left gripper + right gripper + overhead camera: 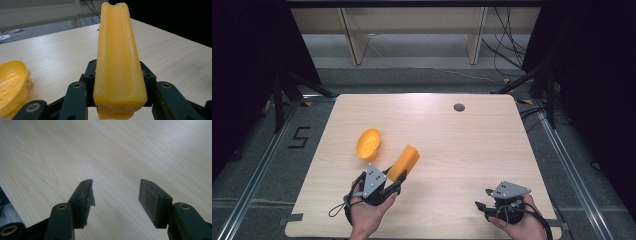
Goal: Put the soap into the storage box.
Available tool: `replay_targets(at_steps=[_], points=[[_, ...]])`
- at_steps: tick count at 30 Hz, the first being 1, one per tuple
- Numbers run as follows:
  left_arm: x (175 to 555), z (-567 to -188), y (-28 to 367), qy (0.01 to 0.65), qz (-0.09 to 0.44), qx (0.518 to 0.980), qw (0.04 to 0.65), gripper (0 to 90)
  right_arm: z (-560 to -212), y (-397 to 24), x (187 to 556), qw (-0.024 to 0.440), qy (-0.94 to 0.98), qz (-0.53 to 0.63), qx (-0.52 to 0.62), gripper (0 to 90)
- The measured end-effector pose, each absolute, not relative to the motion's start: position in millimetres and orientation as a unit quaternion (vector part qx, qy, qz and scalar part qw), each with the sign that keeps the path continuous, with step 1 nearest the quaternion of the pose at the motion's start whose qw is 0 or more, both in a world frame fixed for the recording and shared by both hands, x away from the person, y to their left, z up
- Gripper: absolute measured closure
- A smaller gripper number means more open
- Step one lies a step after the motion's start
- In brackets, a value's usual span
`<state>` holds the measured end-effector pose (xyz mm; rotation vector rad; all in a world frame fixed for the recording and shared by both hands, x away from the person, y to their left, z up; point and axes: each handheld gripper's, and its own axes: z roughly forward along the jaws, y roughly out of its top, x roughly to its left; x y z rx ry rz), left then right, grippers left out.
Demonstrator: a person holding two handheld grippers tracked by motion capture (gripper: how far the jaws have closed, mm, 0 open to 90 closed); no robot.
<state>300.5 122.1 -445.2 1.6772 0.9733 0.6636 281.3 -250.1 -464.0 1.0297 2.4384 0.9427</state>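
A long yellow block [119,57] is being squeezed between the two black jaws of the left gripper [396,181], with one jaw pressed on each long side. In the left gripper view it is being held up the middle of the frame. In the high view it is being pointed to the upper right, above the wooden table [472,145]. A yellow bowl [368,143] is being left just beside it, to the upper left. At the lower right, the right gripper [482,198] is being held wide open with nothing inside.
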Motion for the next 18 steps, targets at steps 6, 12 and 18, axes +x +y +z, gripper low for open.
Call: replay_targets(at_steps=[6, 12, 18], points=[[301.2, -444.7, 132.7, 0.434, 0.293, 0.682, 0.510, 60.2, -463.6, -250.7, 281.8, 0.171, 0.856, 0.333, 0.356, 44.9], [303.3, -443.4, 140.4, 0.446, 0.297, 0.672, 0.511, 60.2, -463.7, -250.9, 282.7, 0.174, 0.856, 0.337, 0.351, 44.9], [304.0, -441.8, 149.2, 0.456, 0.305, 0.661, 0.512, 60.2, -463.2, -251.8, 283.6, 0.174, 0.853, 0.343, 0.352, 44.9]])
